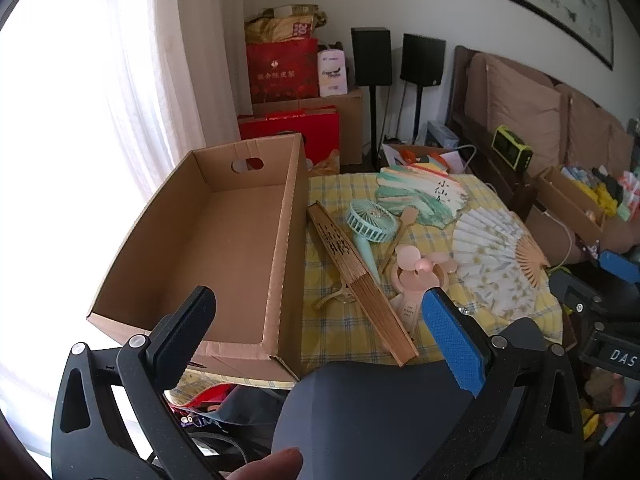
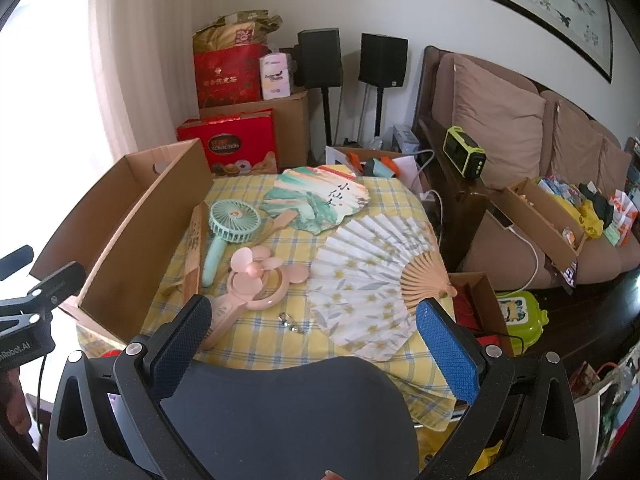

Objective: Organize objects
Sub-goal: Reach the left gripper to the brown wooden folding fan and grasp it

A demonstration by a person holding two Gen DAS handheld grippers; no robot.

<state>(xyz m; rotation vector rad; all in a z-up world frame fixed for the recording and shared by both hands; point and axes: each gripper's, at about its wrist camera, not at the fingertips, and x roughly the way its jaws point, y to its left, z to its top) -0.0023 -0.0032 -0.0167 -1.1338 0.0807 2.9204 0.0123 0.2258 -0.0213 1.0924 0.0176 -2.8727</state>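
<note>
While both tongs — left point(image 1: 320, 320), right point(image 2: 316, 328) — gape wide and empty, the fans point(image 2: 376, 280) lie just ahead.

- The left gripper point(image 1: 320, 328) is pointing forward and downward over the near edge of the desk point(image 1: 360, 320), with its jaws standing wide apart and nothing between them.
- Its left finger is showing a black pad point(image 1: 188, 332), and its right finger a blue textured pad point(image 1: 456, 344).
- A fingertip point(image 1: 276, 464) of the person is showing at the bottom edge, behind the gripper.
- The right gripper point(image 2: 312, 332) is likewise tilting downward over the desk's near edge, jaws spread fully and gripping nothing.
- In the right wrist view, the left gripper's body is showing at the far left, beside the desk.
</note>
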